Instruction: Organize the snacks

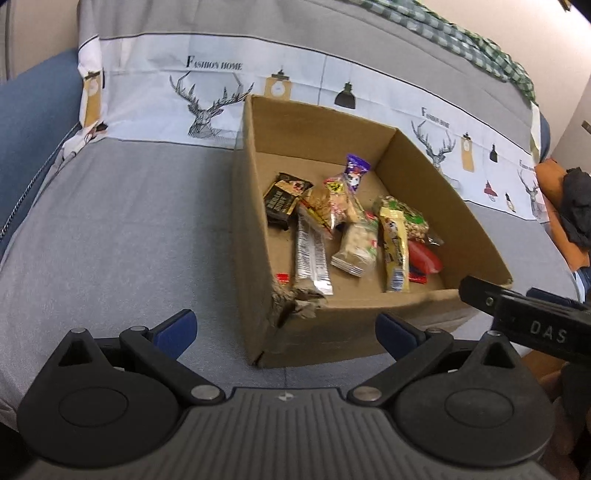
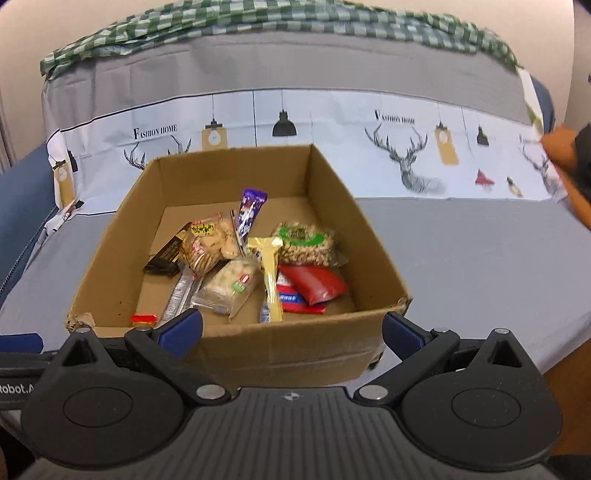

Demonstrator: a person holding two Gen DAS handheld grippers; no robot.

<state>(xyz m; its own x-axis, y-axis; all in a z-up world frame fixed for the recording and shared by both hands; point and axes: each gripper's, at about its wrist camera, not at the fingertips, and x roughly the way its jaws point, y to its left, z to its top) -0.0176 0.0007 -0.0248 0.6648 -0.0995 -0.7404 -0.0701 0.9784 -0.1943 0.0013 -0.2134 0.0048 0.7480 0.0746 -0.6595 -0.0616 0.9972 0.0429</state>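
An open cardboard box [image 1: 325,332] [image 2: 288,347] sits on a grey cloth-covered surface and holds several snack packs. Among them are a purple wrapper [image 1: 355,171] [image 2: 250,212], a yellow bar [image 1: 395,251] [image 2: 271,280], a red pouch [image 1: 424,256] [image 2: 317,284], a bag of nuts [image 2: 304,245], a black pack [image 1: 282,197] and a silver bar [image 1: 310,254]. My left gripper [image 1: 286,328] stands open just short of the box's torn near corner, nothing between its fingers. Open and empty too, my right gripper [image 2: 291,328] hovers before the box's near wall.
A printed cloth with deer and lamps [image 2: 406,162] hangs behind the box, a green checked cloth [image 2: 258,22] above it. An orange and black bundle [image 1: 569,214] lies at the right. The other gripper's black body [image 1: 524,314] juts in at the left view's lower right.
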